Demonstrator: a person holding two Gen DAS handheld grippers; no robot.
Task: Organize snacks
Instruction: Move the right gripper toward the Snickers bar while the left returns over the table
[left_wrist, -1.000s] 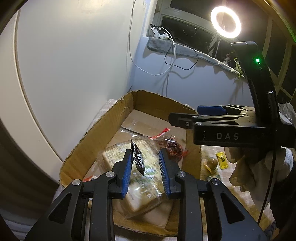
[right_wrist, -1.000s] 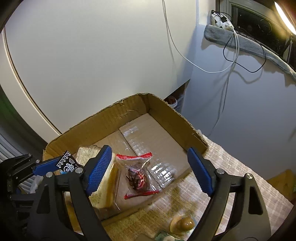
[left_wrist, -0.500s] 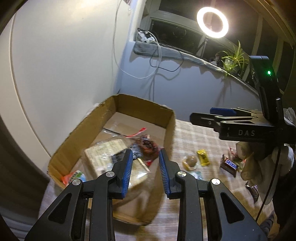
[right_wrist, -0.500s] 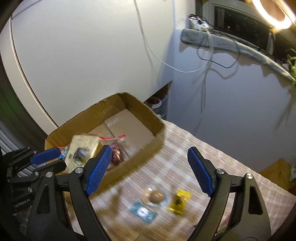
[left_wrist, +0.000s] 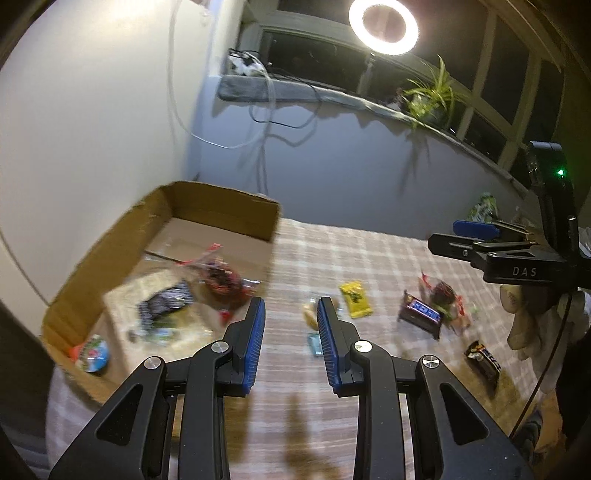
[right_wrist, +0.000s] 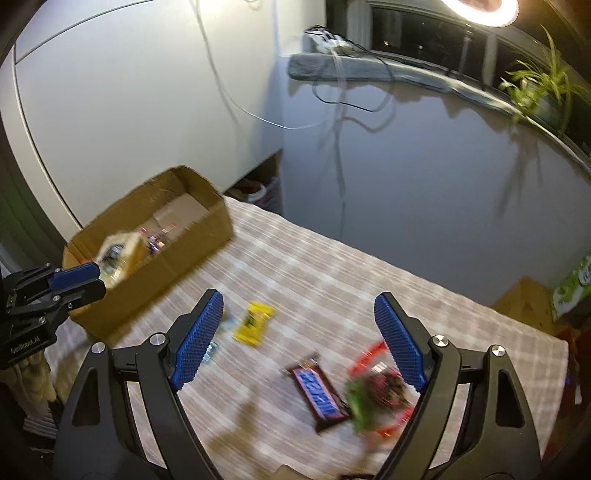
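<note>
Snacks lie partly in a brown cardboard box (left_wrist: 221, 210) and partly loose on the checked-cloth bench (left_wrist: 369, 254).

Inside the box sit a dark wrapped snack (left_wrist: 164, 304) on a pale flat packet, a clear bag of red sweets (left_wrist: 221, 278) and a small round tub (left_wrist: 92, 354) in its near corner. On the bench, well apart from the box, lie a yellow sachet (right_wrist: 254, 322), a brown-and-blue chocolate bar (right_wrist: 319, 393), a red-trimmed clear bag (right_wrist: 384, 387) just beside it, and a dark bar (left_wrist: 483, 360). The left gripper (left_wrist: 290, 345) hovers with its blue pads parted and nothing between them; the right gripper (right_wrist: 295, 339) is spread wide above the chocolate bar, holding nothing.
</note>
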